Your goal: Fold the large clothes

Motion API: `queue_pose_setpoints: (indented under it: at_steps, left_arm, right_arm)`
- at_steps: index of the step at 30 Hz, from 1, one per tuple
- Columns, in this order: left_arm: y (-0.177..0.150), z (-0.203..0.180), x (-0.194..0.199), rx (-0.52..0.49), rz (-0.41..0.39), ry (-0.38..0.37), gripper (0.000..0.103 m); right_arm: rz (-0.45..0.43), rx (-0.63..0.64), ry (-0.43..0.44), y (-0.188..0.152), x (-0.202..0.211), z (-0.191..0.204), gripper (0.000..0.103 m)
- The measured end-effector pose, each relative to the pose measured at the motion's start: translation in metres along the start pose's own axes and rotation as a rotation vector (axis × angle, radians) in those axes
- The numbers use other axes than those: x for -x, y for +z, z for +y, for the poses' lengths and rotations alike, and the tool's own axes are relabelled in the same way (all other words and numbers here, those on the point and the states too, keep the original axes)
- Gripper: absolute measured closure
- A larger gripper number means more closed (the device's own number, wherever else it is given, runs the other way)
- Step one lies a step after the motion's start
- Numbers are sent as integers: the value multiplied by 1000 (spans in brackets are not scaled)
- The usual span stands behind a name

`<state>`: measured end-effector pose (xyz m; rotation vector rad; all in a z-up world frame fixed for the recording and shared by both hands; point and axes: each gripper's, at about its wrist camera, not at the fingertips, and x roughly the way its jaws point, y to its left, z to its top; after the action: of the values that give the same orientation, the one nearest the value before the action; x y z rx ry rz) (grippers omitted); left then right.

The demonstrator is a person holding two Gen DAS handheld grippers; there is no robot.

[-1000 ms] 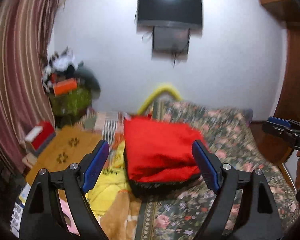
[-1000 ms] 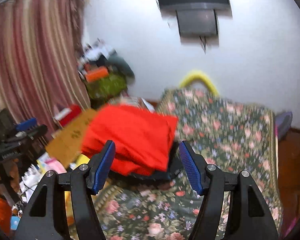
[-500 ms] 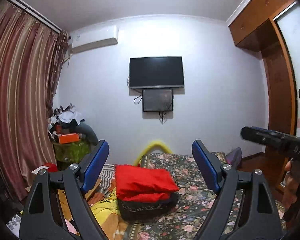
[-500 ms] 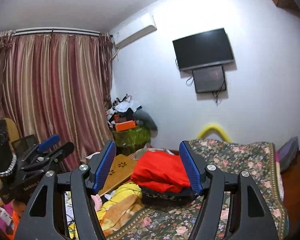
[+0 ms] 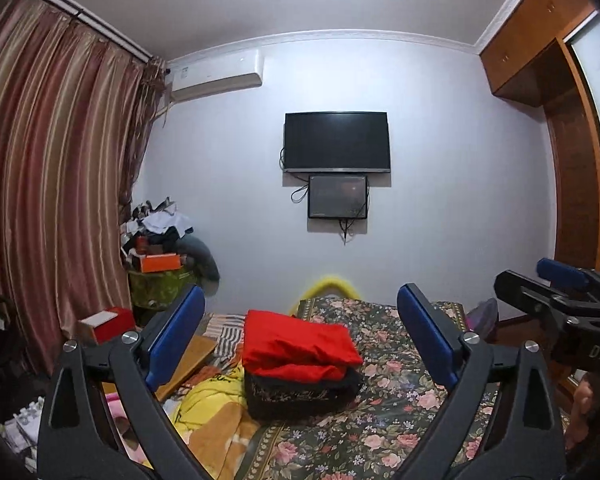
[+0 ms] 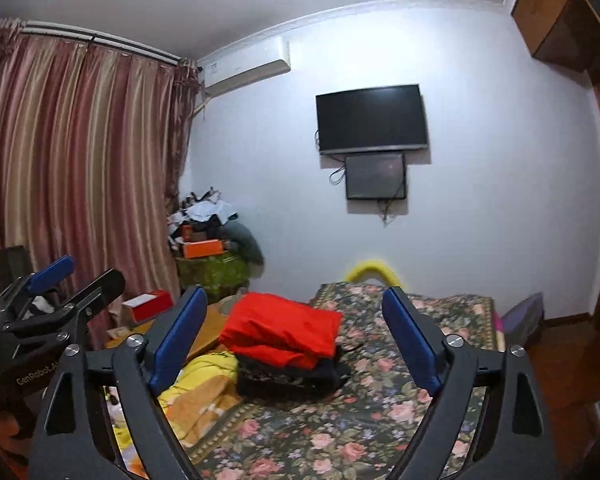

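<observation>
We have pulled both grippers back, away from the bed. Our left gripper and right gripper hang spread wide, holding nothing. Folded red clothes rest atop a dark pile near the bed's left edge.

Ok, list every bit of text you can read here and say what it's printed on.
"DAS", cut off by the frame edge: on the right gripper body, seen from the left wrist.
"GenRobot.A", then hidden: on the left gripper body, seen from the right wrist.
Black lettering on the yellow blanket: too small to read.
</observation>
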<state>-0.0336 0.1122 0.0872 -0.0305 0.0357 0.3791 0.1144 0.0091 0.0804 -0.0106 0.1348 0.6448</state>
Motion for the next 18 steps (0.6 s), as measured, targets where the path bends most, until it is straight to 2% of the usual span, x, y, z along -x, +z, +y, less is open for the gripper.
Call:
queue_pose_setpoints:
  at_steps: [1, 3, 7, 18]
  left_arm:
    - [-1, 1, 1, 5, 6, 2, 5]
    - [-3, 3, -2, 11, 14, 6, 5]
    - [-7, 6, -5, 15, 27, 9, 5]
    - [-13, 5, -8, 22, 45, 6, 5]
  right_arm:
    - [0, 4, -2, 2, -2, 1, 5]
    - [-6, 7, -8, 1, -1, 1, 3]
    - [1, 8, -6, 5, -5, 1, 3]
    - [25, -2, -13, -11, 4, -2, 3]
